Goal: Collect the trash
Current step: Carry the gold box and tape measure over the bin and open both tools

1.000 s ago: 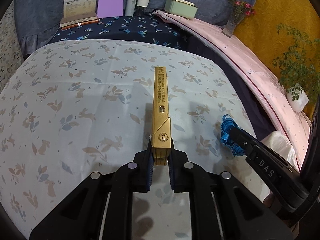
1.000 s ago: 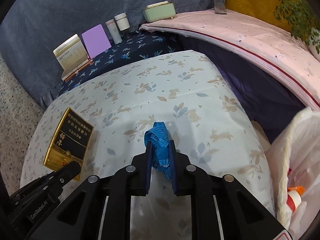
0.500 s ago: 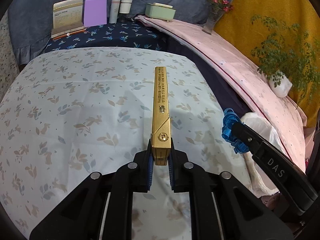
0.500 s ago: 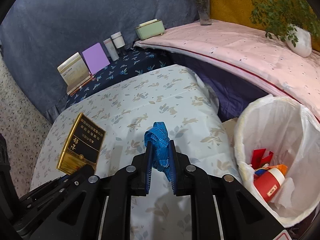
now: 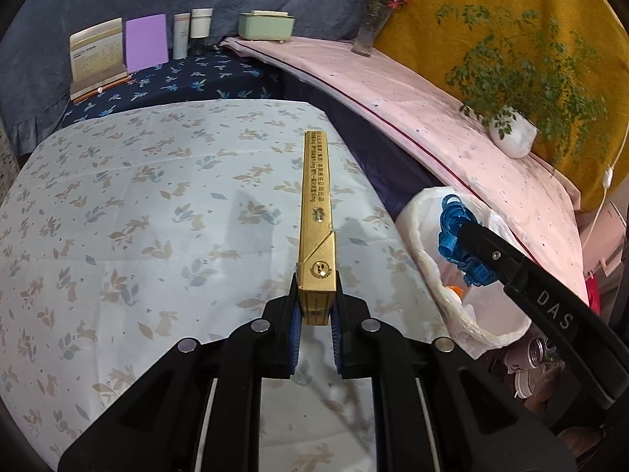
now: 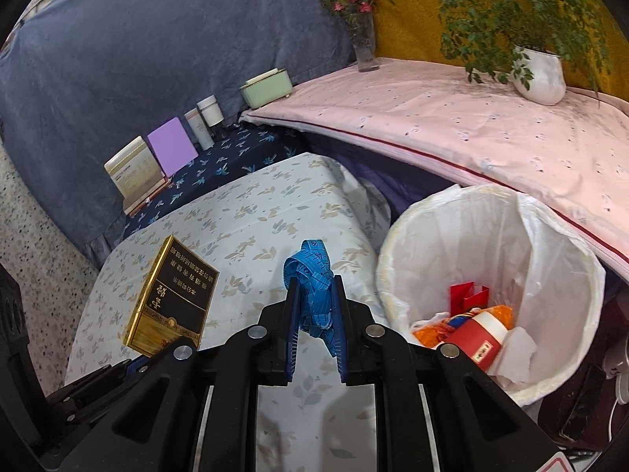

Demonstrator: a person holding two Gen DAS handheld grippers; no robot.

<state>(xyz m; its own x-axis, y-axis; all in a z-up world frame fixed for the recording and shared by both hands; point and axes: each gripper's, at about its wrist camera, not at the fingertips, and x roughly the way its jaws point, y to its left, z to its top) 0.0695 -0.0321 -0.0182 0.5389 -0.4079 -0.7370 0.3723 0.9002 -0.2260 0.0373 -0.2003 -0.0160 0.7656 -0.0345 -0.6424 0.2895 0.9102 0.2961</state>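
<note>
Both grippers have swung right since a second ago, and the bin now shows. Left wrist view: my left gripper (image 5: 316, 314) is clamped on the gold box (image 5: 317, 232), held edge-up above the floral cloth (image 5: 118, 204), waiting its turn, I'd say. Right wrist view: my right gripper (image 6: 315, 314) pinches the bunched blue tape measure (image 6: 312, 275) just left of the white-lined trash bin (image 6: 582, 275), so it's nearly above the opening.

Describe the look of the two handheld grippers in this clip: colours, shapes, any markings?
Both are matte black plastic with angular, ribbed frames and round silver screws. Left gripper and right gripper carry blue ridged pads. The right one's side reads "DAS" in the left wrist view. No cables or sleeves visible.
</note>
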